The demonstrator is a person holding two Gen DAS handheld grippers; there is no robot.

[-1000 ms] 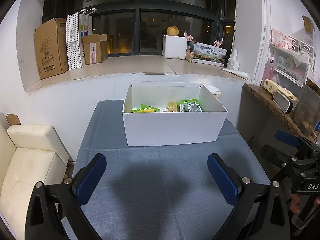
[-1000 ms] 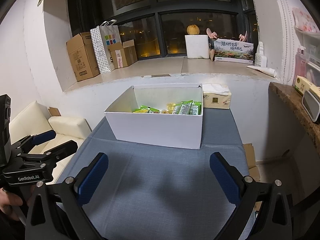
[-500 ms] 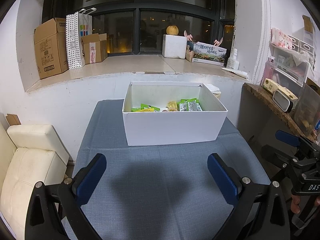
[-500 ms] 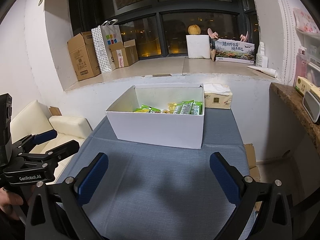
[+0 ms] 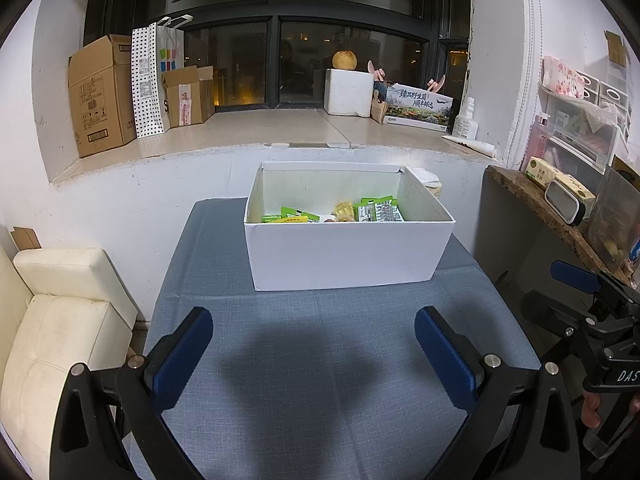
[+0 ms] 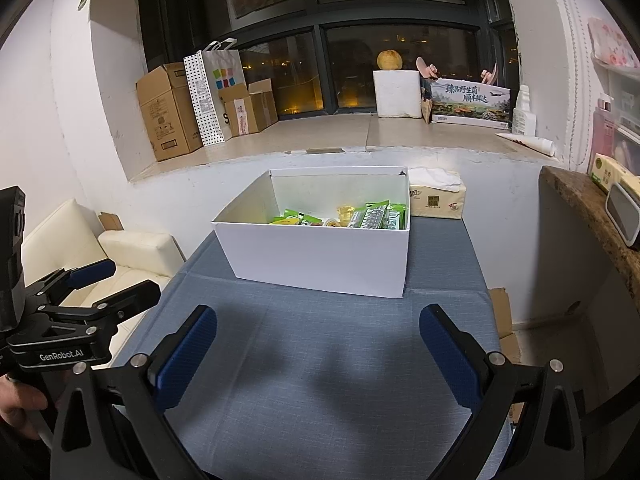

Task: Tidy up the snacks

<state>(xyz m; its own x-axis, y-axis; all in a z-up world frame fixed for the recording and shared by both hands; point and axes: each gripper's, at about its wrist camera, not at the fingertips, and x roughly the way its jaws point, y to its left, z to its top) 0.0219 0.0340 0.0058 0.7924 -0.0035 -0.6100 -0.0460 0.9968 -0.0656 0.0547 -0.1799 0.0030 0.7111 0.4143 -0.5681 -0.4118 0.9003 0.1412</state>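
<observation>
Two claws, left claw (image 5: 314,338) and right claw (image 6: 318,336), wide open, empty, above table (image 5: 320,360). White box (image 5: 344,254) holds green snack packets (image 5: 378,212), perhaps jelly cup.

My left camera sat low over the near end of the bench (image 5: 320,360) and looked straight at the white box (image 5: 344,256) and the window. My right camera looked from further right, turned a little left. Both saw the box (image 6: 320,260), the bench (image 6: 320,380) and each other's hand-held gripper at the edge.
</observation>
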